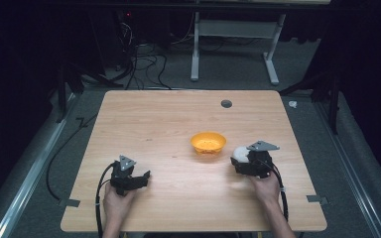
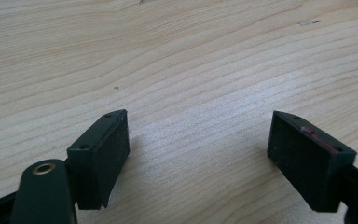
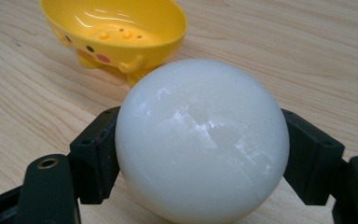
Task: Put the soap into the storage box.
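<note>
Grained wooden table (image 1: 178, 119), glossy yellow bowl (image 1: 208, 143), right tool (image 3: 200, 154) gripping smooth white ball (image 3: 201, 140), left tool (image 2: 198, 154) wide

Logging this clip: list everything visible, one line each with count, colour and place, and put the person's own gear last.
Table: one, light wood, centre of the high view, with a dark round hole near its far edge.
Bowl: one, yellow with a painted face, right of the table's middle.
Ball: one, white, between the right gripper's jaws, just short of the bowl.
Desk frame: one, white-legged, on the floor beyond the table.
Cables: a tangle, black, floor at far left.
Left gripper: one, black, jaws apart over bare wood, near left.
Right gripper: one, black, near right.
Hands: two, near edge.
</note>
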